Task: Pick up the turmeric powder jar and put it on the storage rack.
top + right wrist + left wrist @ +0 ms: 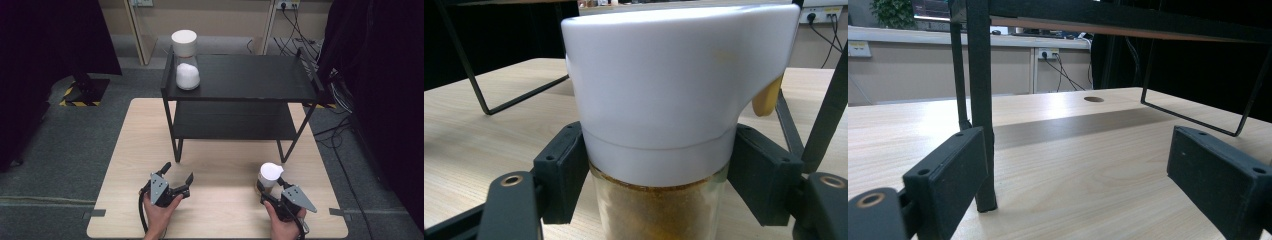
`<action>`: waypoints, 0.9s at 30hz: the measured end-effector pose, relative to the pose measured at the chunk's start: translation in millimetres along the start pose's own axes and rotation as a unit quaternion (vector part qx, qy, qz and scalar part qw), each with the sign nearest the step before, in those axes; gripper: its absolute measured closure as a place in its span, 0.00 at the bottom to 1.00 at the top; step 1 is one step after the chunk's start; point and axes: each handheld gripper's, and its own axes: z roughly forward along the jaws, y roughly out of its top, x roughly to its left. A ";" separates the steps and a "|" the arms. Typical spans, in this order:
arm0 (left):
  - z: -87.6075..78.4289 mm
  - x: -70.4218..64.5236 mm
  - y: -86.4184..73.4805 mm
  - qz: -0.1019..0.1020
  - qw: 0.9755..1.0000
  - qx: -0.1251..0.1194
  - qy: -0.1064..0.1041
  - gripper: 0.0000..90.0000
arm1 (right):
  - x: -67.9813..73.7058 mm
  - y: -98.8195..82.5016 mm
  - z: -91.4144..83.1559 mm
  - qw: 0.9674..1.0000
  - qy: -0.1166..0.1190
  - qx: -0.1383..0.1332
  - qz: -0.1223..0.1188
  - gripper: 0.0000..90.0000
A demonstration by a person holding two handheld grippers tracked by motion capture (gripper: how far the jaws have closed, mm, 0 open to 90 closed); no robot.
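My right claw is clamped on the glass jar of brown powder, the pads pressing its sides just under the white lid. The jar stands on the table just in front of the black shelf rack's right front leg. My left claw rests near the rack's left front leg, jaws apart, holding nothing

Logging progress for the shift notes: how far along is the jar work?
One white-lidded jar already stands on the black shelf. The right gripper is clamped on the brown-powder jar, which is on the table. The left gripper is open. Lifting and shelving appear to remain.
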 end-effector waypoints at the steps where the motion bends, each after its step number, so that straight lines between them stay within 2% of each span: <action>1: 0.0 0.0 0.1 0.000 1.000 0.000 0.000 0.10 | -1.2 0.0 0.3 1.000 0.003 0.000 -0.002 0.33; 9: -0.2 0.1 -0.3 -0.001 1.000 -0.001 0.001 0.10 | -4.2 -1.8 1.0 1.000 0.017 -0.006 -0.015 0.34; 16: 0.0 0.3 0.0 -0.001 1.000 0.000 0.000 0.10 | -10.8 -3.4 0.7 0.999 0.031 -0.011 -0.007 0.34; 24: 0.4 0.7 -0.1 -0.001 1.000 -0.001 0.000 0.10 | -17.4 -16.3 0.0 0.998 0.036 -0.049 0.009 0.34; 27: 0.5 0.1 -0.3 0.000 1.000 -0.001 0.002 0.10 | -18.8 -22.4 -1.3 0.997 0.030 -0.069 0.017 0.34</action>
